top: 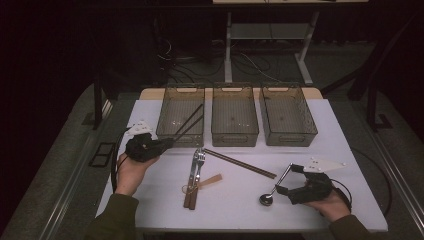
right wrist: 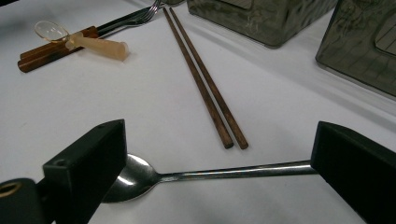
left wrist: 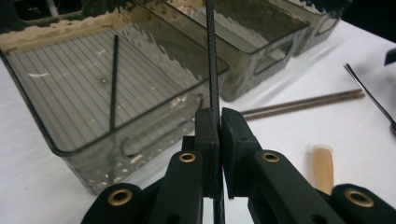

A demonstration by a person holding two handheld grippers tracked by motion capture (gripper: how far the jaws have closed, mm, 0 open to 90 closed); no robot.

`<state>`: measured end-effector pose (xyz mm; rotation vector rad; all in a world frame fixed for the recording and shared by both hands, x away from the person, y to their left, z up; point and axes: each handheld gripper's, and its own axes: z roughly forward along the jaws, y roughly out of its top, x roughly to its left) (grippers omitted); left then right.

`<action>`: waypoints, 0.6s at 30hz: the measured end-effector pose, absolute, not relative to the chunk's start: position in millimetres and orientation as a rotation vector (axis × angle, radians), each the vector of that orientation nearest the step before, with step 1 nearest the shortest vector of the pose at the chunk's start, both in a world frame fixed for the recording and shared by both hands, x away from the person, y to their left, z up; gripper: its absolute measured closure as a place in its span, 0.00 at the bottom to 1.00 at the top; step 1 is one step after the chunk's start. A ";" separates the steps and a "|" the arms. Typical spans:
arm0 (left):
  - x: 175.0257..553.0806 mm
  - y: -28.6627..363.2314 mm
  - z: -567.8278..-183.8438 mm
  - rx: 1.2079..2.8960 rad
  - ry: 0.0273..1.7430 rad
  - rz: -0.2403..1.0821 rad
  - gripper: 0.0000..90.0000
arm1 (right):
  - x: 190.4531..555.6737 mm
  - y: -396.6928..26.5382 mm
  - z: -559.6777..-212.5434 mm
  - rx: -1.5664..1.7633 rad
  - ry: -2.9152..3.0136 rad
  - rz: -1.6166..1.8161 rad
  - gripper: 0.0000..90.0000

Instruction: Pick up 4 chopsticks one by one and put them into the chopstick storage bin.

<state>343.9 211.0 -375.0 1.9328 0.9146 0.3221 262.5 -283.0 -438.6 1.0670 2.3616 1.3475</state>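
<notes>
I have a black chopstick (left wrist: 212,70) clamped between the fingers of my left gripper (left wrist: 218,135), near the counter's (top: 320,130) left edge; the stick slants up over the front rim of the left bin (top: 180,114), which stands at the far edge. A second black chopstick (left wrist: 113,84) already lies inside that bin. My right gripper (top: 284,179), near the front right corner, has its fingers spread wide and released, and a metal spoon (right wrist: 196,176) lies on the counter between them, bowl by one finger, handle end by the other. Toward the middle of the counter lie a brown chopstick pair (right wrist: 203,84), a fork (top: 198,162) and a small clear spoon (right wrist: 79,38). The middle bin (top: 234,114) and right bin (top: 287,114) sit beside the first.
</notes>
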 end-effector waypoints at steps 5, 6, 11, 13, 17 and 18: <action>353.7 212.8 -372.1 1.918 0.933 0.335 0.95 | 262.6 -283.2 -438.8 1.069 2.365 1.347 0.04; 355.7 213.1 -371.6 1.912 0.937 0.335 0.95 | 262.6 -283.1 -438.8 1.068 2.365 1.347 0.04; 367.5 212.2 -369.5 1.894 0.959 0.335 0.95 | 262.5 -282.8 -438.8 1.065 2.367 1.350 0.04; 372.4 210.6 -368.9 1.884 0.968 0.328 0.95 | 262.7 -282.9 -439.0 1.063 2.366 1.352 0.04; 382.4 204.8 -366.7 1.897 0.977 0.327 0.95 | 262.3 -283.1 -438.9 1.069 2.364 1.354 0.04; 384.9 203.4 -365.7 1.900 0.980 0.330 0.95 | 262.3 -283.2 -439.0 1.068 2.362 1.356 0.04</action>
